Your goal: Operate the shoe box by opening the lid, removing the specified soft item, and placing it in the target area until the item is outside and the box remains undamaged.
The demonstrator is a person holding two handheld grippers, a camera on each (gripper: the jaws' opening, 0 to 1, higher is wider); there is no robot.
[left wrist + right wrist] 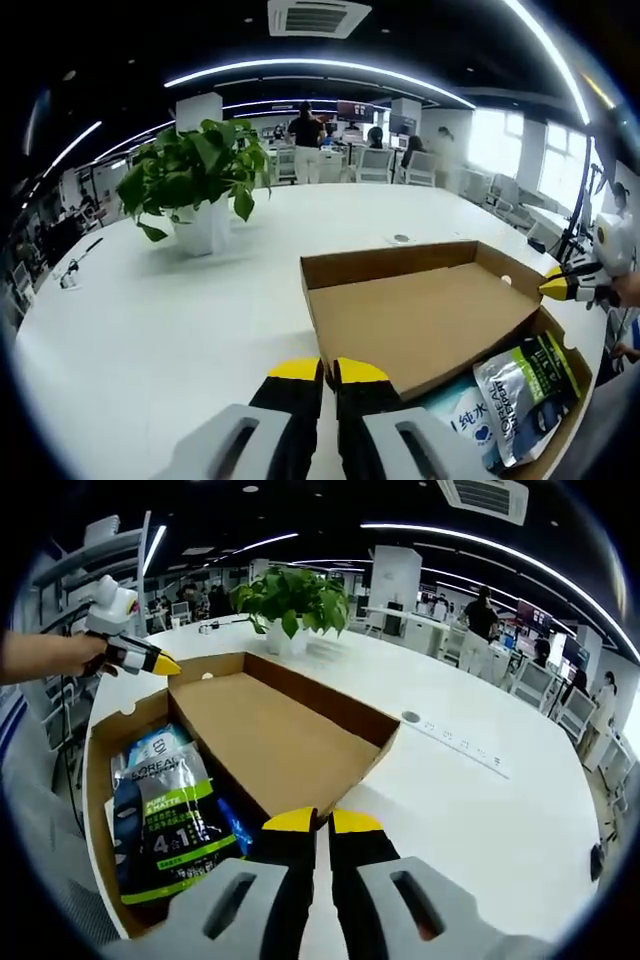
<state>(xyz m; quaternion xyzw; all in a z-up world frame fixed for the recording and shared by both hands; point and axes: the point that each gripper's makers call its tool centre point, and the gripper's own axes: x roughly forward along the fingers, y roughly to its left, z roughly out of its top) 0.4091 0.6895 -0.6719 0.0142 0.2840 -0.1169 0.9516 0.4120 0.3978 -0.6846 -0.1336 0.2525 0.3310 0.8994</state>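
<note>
We see a cardboard shoe box [560, 330] on a white surface [150, 320], its lid [420, 310] already swung open and lying flat. Inside the box sit soft packets: a dark pouch with green print [170, 830] on top of a blue-and-white pack [468, 420]. Same lid [270, 730] and box [100, 770] in the right gripper view. Left tongs [328, 372] narrow, yellow tips nearly touching, holding nothing, just at the near edge of the lid. Right tongs [322, 822] also narrow and empty, tips over the lid edge beside the pouch. In the left gripper view we spot the other tongs [556, 284] at the far box corner. Potted plant [200, 185] stands well apart on the surface. People [305, 130] stand in the office behind
</note>
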